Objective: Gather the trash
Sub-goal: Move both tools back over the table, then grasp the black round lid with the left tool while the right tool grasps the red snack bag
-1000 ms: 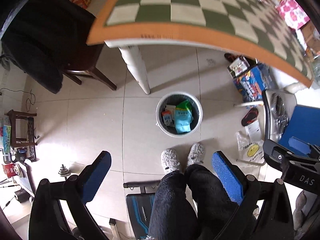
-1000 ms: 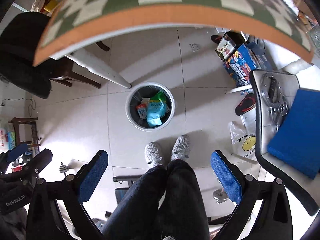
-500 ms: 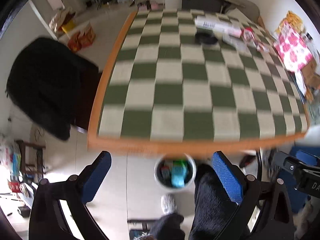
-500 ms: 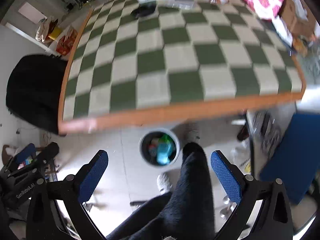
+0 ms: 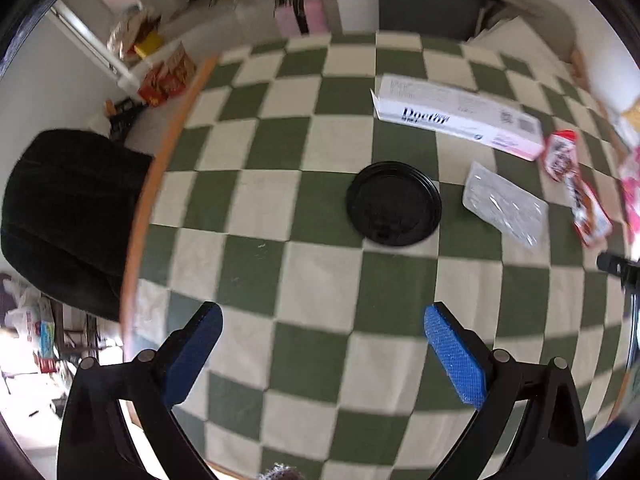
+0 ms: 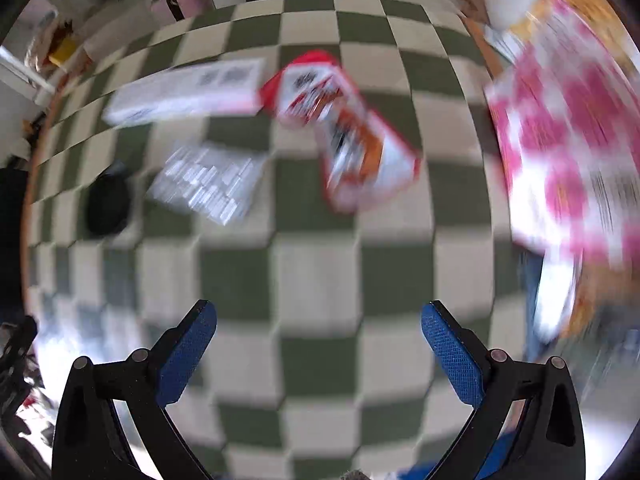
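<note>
Trash lies on the green-and-white checkered table (image 5: 320,280): a black round lid (image 5: 394,204), a long white carton (image 5: 456,116), a clear plastic wrapper (image 5: 504,208) and a red-and-white snack wrapper (image 5: 576,184). My left gripper (image 5: 320,344) is open and empty over the table, short of the lid. My right gripper (image 6: 318,340) is open and empty above the table, short of the red-and-white wrapper (image 6: 344,128). The carton (image 6: 184,92), clear wrapper (image 6: 208,184) and lid (image 6: 108,204) show blurred in the right wrist view.
A black-draped chair (image 5: 68,216) stands at the table's left edge. A pink-and-white patterned bag (image 6: 568,140) sits at the table's right side. Boxes and clutter (image 5: 168,72) lie on the floor beyond the far left corner.
Both grippers have swung up from the floor bin and moved forward over the tabletop. The bin and the legs have left view. Both stay open.
</note>
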Available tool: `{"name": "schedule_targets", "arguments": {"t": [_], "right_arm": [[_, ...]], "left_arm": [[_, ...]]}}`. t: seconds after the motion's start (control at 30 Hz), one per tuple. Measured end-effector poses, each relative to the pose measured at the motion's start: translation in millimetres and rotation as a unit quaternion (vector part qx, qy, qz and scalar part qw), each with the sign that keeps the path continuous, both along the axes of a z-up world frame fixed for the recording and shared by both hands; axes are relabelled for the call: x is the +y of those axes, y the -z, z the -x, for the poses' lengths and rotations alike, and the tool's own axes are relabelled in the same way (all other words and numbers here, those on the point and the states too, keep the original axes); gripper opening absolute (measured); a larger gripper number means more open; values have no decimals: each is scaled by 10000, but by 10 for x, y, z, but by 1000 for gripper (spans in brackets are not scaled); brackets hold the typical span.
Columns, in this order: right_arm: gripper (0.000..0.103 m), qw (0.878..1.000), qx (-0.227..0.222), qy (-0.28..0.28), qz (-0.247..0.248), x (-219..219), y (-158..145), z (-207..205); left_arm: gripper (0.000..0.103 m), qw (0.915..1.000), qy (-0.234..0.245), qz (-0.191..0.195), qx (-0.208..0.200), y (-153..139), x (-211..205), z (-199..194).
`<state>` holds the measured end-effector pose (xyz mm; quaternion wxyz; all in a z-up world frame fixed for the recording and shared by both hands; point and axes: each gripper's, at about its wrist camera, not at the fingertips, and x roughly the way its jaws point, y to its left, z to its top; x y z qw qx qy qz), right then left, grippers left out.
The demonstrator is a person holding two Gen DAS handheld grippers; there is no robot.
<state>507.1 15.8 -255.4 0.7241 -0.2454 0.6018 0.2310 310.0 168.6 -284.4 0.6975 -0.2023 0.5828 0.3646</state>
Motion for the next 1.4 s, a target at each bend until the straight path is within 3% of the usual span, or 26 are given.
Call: {"name": "schedule_targets", "arguments": {"t": [0.2,0.3,0.4,0.43,0.47,0.5,0.57,0.67,0.77,1.03,1.1,1.17,1.3,1.4], "right_arm": [[103,9974,-26,-425,575,555,540,-994],[103,9962,26,-562,666,731,751,-1232],[92,9992,302,-228,148,701,804,-1401],[89,9993,340,-101,74,671,820,-1416],[79,9996,281,-60,33,653,818,-1407],[62,9996,260,70,-3,611,813,-1397],[54,9981,430,430,-85,494,824,-1384],[53,9917,826,961,-227,241,917,-1325],[55,9878,1042,1134,-240,45,1011,-1222],[70,9896,944,1084,28,163,1230,-1271],[71,9915,776,1035,136,201,1284,-1231],[68,9929,637,995,127,219,1319,-1145],[52,9935,605,961,-71,125,1281,-891],[49,9942,546,915,-121,118,1271,-732]], "left_arm": [[103,9987,-151,297,390,401,197,-401],[103,9975,-251,394,527,537,298,-461],[103,9959,-513,613,415,598,425,-427],[103,9956,-549,671,364,613,453,-445],[103,9951,-581,727,327,622,480,-443],[103,9947,-587,806,264,634,504,-450],[103,9938,-561,944,167,661,540,-483],[103,9916,-455,1211,72,717,593,-604],[103,9906,-261,1329,178,819,623,-759],[101,9886,-253,1454,284,1039,733,-955],[90,9898,-293,1376,234,1030,766,-970],[87,9916,-293,1251,153,982,770,-976],[87,9947,-136,1006,132,884,665,-961],[87,9963,-88,855,69,776,606,-930]]}}
